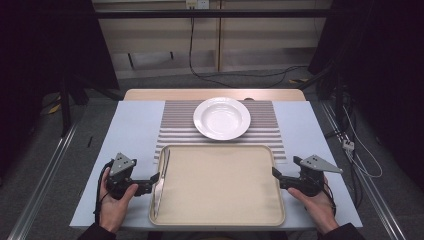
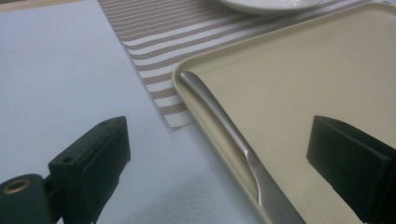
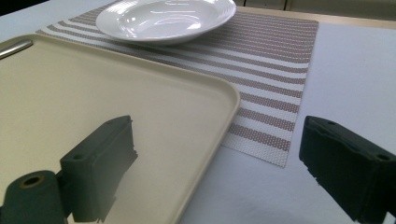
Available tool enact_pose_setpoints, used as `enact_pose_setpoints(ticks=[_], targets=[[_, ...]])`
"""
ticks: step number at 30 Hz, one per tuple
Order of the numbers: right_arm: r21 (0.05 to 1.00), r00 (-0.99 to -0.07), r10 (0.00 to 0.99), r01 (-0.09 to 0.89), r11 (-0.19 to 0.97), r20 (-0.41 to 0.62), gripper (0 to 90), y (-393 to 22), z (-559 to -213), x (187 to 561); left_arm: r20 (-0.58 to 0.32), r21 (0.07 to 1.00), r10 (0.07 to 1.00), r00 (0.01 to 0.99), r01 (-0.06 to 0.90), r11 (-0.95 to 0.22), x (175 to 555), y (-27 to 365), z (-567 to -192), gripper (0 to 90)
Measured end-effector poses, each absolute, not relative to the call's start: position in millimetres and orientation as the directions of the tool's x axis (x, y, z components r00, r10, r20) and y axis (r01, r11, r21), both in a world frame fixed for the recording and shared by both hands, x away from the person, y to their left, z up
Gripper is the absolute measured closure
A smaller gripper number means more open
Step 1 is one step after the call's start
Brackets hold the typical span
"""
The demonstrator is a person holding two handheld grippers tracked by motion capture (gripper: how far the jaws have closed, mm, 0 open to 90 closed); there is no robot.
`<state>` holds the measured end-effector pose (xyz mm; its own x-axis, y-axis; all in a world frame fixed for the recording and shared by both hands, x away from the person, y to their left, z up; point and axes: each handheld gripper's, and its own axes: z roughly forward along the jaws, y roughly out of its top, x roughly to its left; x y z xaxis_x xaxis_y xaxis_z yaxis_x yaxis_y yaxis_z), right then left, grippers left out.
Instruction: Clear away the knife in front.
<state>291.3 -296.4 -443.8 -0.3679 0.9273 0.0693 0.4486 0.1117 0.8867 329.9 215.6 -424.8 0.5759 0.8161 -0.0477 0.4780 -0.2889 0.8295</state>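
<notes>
My left tongs [image 2: 219,163] are gaping open right at the knife [image 2: 233,144], one jaw over the counter [image 2: 56,79] and one over the tray [image 2: 299,79], so left's clearly the closer hand. The knife lies along the tray's left rim, long axis running away from me toward the plate [image 1: 221,117]. Right tongs [image 1: 275,172] sit open and empty at the tray's far side.

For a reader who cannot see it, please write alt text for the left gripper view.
The left gripper, jaws open, straddles the left rim of a beige tray where a metal knife lies along the edge. Beyond lie a striped placemat and a white plate.
</notes>
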Motion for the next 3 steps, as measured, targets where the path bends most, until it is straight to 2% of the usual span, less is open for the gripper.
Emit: enact_pose_setpoints(ticks=[3], targets=[[0.886, -0.368, 0.927, 0.45, 0.111, 0.071, 10.3, -296.4, -444.0, 291.7, -0.043, 0.82, 0.81, 0.586, 0.483, -0.306, 330.8, 214.1, -426.5, 5.7]])
